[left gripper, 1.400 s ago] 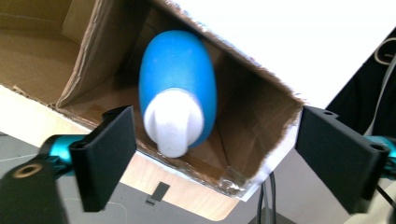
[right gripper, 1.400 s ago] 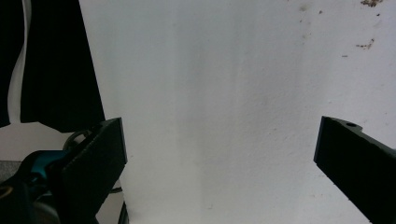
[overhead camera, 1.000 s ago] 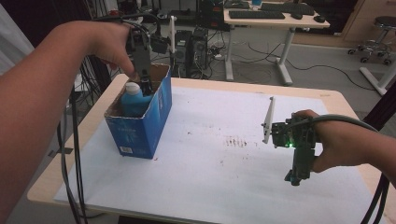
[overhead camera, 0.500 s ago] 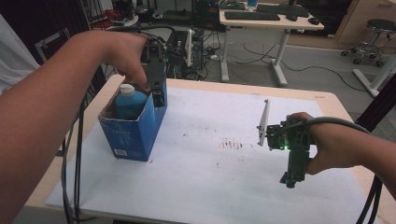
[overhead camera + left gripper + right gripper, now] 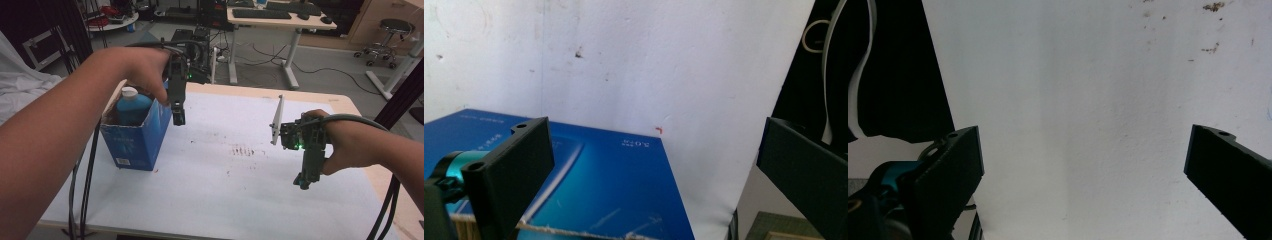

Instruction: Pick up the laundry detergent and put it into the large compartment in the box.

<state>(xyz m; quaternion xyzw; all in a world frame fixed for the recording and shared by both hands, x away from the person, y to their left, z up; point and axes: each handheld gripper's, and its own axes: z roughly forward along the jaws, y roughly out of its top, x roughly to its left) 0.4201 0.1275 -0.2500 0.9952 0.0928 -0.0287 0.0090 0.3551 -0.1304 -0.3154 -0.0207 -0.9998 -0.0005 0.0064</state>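
The left forearm enters from the lower left and extends toward the far left corner of the surface (image 5: 210, 200). The left hand (image 5: 142, 75) holds the left tongs (image 5: 178, 117) pointing straight down, jaws spread wide with nothing clamped. The right hand (image 5: 350, 147) holds the right tongs (image 5: 304, 182) pointing down, tilted slightly, jaws also spread wide and empty.

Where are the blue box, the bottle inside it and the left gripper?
blue box (image 5: 142, 137): high view, front side wall.
bottle (image 5: 131, 102): high view, blue shoulder.
left gripper (image 5: 178, 118): high view, jaw tips.
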